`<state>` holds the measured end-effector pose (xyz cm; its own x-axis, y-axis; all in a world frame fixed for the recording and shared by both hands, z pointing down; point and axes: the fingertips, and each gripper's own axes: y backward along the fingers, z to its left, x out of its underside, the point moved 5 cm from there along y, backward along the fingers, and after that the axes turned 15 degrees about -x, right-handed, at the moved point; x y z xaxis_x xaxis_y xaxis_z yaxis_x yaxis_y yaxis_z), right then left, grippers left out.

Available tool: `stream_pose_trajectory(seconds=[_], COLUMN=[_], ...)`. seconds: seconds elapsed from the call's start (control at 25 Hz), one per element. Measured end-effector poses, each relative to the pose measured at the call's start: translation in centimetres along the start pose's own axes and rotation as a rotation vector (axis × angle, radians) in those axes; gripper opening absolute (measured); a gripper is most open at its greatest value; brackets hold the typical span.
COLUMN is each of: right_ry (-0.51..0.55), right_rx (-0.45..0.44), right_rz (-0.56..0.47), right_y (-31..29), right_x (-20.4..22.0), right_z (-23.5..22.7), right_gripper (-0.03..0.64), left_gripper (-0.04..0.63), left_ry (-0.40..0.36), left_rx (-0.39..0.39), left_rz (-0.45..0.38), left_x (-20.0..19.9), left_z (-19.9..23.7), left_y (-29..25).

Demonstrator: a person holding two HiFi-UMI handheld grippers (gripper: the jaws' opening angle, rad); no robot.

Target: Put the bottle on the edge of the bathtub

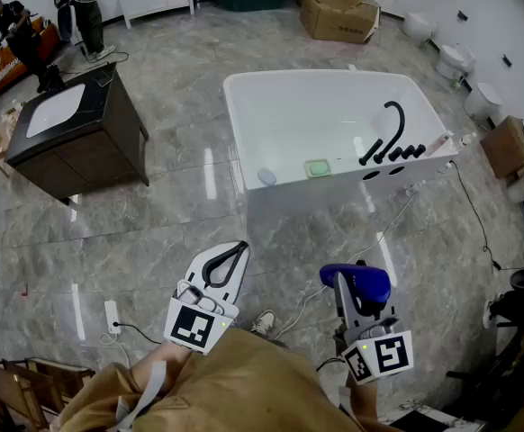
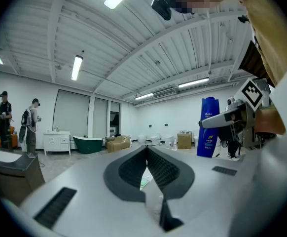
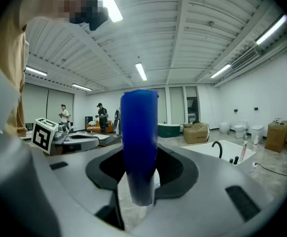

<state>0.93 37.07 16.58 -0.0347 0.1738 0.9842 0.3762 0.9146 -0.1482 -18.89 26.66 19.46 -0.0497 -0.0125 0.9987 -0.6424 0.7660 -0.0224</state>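
While the blue bottle (image 3: 139, 132) stood clamped upright between the jaws of the right tool (image 1: 352, 286), held off the floor (image 1: 154, 241) close in front of me, none of the placing itself was done. I judged the task at its carrying stage: the pick-up was behind me, and the approach, the set-down on the rim and the release were all left. The white bathtub (image 1: 233, 120) lay well apart from the bottle, across a stretch of open grey floor. The left tool (image 1: 241, 248) was beside the right one with its jaws brought together at the tips and nothing between them, so it had no part in the job as far as I could see.

Inside the tub sat what looked like a green soap dish (image 1: 317, 167), and at its right end a black faucet (image 1: 392, 120) with a row of black fittings crowded the rim. The near long edge looked bare, and I judged it the easier landing. A white cable (image 1: 390, 225) trailed over the floor from the tub's right end towards my feet, the one thing across my path that I would need to step over. A dark vanity cabinet (image 1: 82, 147) stood off to the left, a cardboard box (image 1: 338, 14) beyond the tub, toilets (image 1: 451, 59) along the right wall, and people (image 1: 86, 7) far off at the upper left, all clear of the route.
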Motion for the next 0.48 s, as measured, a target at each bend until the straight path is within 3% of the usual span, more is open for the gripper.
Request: stream_pose_trajectory(seconds=[0.48], right_ry=[-0.009], right_rx=[-0.015], right_rz=[0.004], right_y=[0.53], right_x=[0.85], right_z=[-0.15], right_gripper=[0.161], left_gripper=[0.008], left_ry=[-0.005], left_rx=[-0.019], left_rz=[0.016], left_x=[0.53], left_z=[-0.66], left_y=[1.09])
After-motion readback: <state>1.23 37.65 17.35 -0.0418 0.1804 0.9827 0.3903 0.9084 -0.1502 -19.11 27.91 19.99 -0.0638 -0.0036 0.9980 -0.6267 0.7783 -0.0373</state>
